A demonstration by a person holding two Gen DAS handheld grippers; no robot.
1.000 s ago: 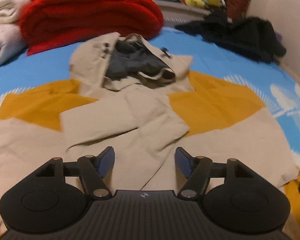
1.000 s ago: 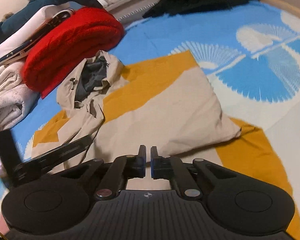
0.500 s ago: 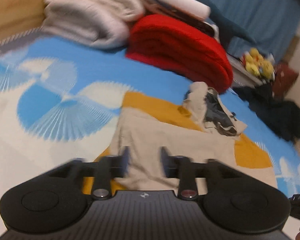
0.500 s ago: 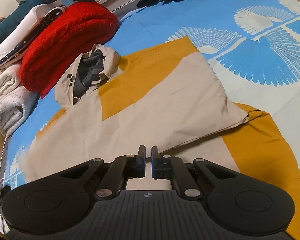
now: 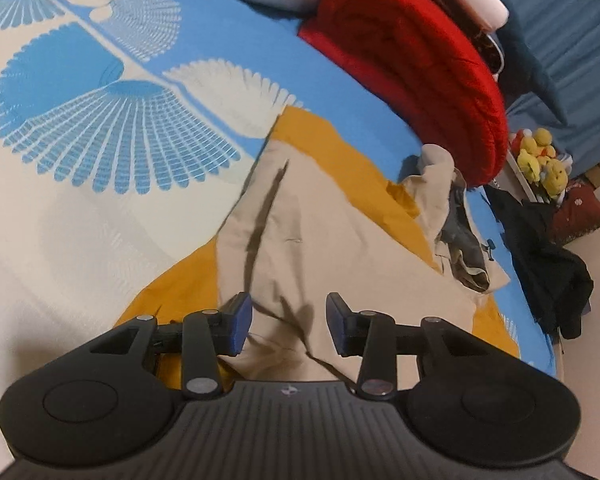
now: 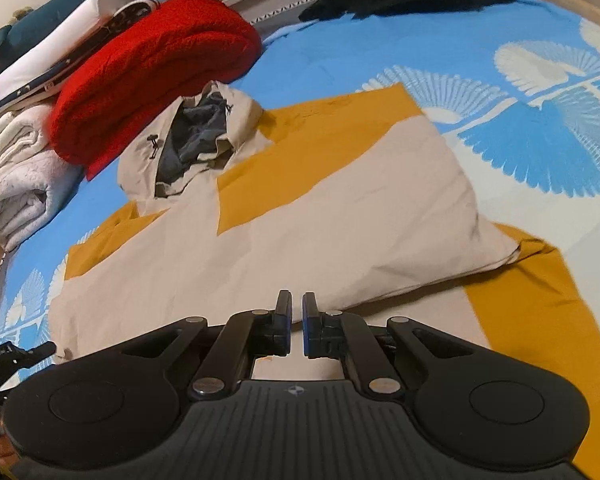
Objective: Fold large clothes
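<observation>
Blue bedspread with white fan prints (image 5: 112, 128) carries a beige and mustard hooded jacket (image 6: 300, 216), spread flat beside a folded red blanket (image 6: 148, 76). Left gripper (image 5: 288, 324) has just been closing and hangs half spread over beige cloth, pinching nothing. Right gripper (image 6: 297, 328) has its jaws pressed nearly together, empty, above the jacket's lower part.

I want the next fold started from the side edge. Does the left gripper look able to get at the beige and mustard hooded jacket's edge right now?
Probably yes. The left gripper hangs just over the beige and mustard hooded jacket, jaws apart with rumpled cloth between the pads, nothing lying on top in its way. Its jaws have just been closing.
</observation>
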